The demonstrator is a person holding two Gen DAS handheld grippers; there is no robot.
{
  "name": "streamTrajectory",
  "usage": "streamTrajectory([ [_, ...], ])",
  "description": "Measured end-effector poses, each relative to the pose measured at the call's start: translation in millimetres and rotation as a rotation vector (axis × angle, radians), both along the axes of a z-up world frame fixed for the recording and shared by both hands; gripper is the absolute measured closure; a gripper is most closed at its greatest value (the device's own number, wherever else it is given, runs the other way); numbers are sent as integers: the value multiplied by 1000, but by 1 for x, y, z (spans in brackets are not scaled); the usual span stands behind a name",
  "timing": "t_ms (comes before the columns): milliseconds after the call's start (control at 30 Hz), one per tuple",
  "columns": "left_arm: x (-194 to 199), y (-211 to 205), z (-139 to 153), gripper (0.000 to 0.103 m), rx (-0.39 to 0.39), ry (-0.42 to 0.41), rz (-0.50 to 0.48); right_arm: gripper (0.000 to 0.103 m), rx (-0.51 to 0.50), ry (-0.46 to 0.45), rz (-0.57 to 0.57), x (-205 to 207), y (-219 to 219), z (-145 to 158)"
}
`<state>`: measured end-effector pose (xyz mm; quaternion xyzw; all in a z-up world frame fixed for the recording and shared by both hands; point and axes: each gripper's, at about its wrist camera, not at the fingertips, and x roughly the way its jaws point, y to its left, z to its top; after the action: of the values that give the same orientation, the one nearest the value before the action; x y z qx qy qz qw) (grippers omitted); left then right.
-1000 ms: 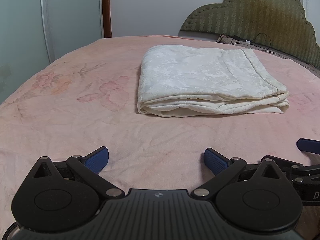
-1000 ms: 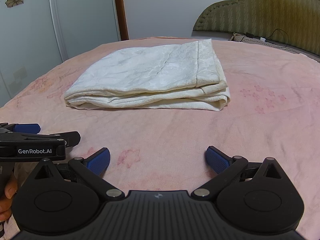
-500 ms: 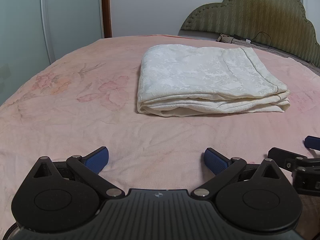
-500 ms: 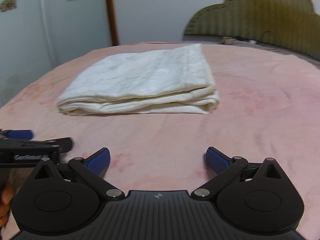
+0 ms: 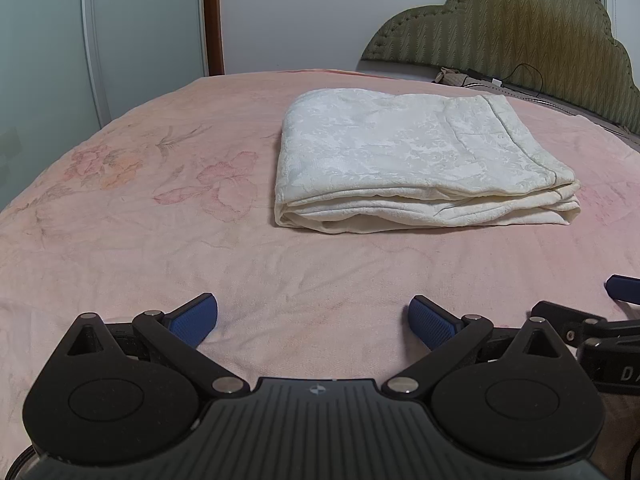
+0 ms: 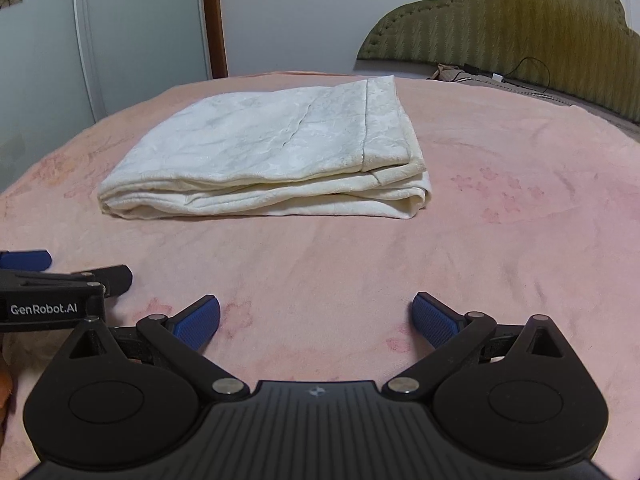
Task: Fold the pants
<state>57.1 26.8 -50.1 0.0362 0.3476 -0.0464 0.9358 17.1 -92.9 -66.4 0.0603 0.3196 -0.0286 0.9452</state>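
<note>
1. pants (image 5: 420, 160), cream-white with a woven pattern, folded into a flat rectangular stack of several layers; lying on the middle of the bed (image 5: 140, 240), layered fold edges facing the cameras.
2. seen from the right wrist view, same pants (image 6: 272, 152) sit left of centre, a hemmed band running along the right side of the top layer.
3. left claw (image 5: 313, 316) low over the blanket, well short of the pants, blue pads spread wide, nothing between them.
4. right claw (image 6: 316, 318) likewise spread wide and holding nothing, hovering near the blanket, apart from the pants.
5. each claw visible at the edge of the other's view, side by side: right claw (image 5: 624, 292) at far right, left claw (image 6: 28, 260) at far left.
6. bed covered by pink blanket with faded flower print.
7. padded olive headboard (image 5: 520, 32) at back right; cable (image 5: 528, 76) lying at its base.
8. pale wardrobe doors (image 6: 120, 32) at back left, white wall behind.
</note>
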Motion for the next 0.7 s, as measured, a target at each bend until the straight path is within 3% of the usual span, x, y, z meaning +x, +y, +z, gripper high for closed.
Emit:
streamTrajectory([
  [167,0,0,0,0,0,0,0,0,-57,17,3,3,9,-1],
  [700,0,0,0,0,0,1,0,0,-45,17,3,3,7,-1],
])
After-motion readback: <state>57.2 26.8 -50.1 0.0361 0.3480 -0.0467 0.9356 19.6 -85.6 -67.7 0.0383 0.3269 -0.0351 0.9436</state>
